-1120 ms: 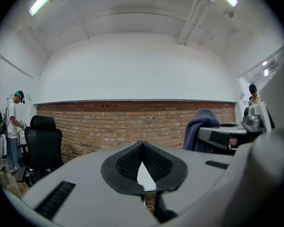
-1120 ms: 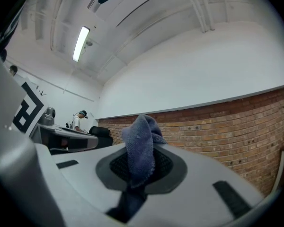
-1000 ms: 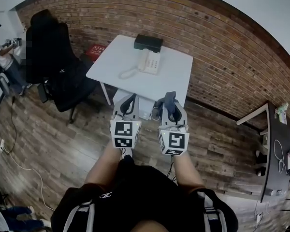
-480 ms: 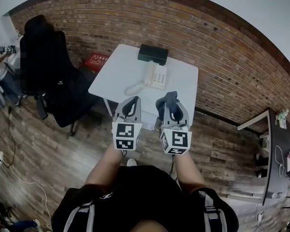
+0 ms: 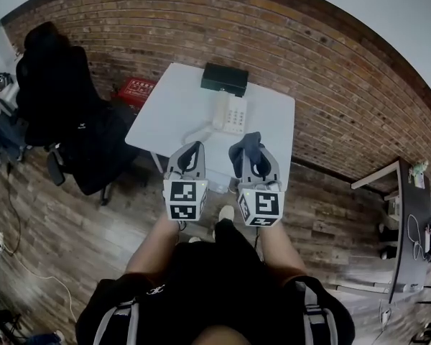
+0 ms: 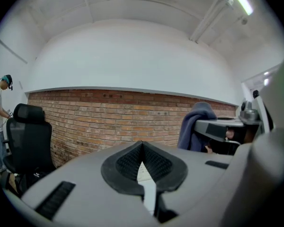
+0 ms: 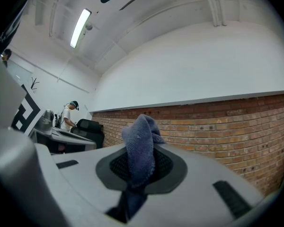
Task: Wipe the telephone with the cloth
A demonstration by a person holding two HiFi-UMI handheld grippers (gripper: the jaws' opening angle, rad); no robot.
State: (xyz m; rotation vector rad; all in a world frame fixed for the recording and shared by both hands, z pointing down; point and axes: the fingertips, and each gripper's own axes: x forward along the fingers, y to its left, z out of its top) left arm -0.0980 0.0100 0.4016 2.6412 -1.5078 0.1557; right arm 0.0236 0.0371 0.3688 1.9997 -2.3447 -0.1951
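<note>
One cloth [image 7: 142, 135], clamped in the right gripper [image 7: 141, 168] at centre, left gripper [image 6: 142, 167] pinched empty beside it: best carry it up-frame onto the phone [image 5: 230, 113], pressing lightly.

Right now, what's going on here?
A person stands short of the white table, a gripper in each hand. The right gripper is shut on a blue cloth; the left gripper is shut and empty. The telephone sits on the table near a black box, not yet wiped.
</note>
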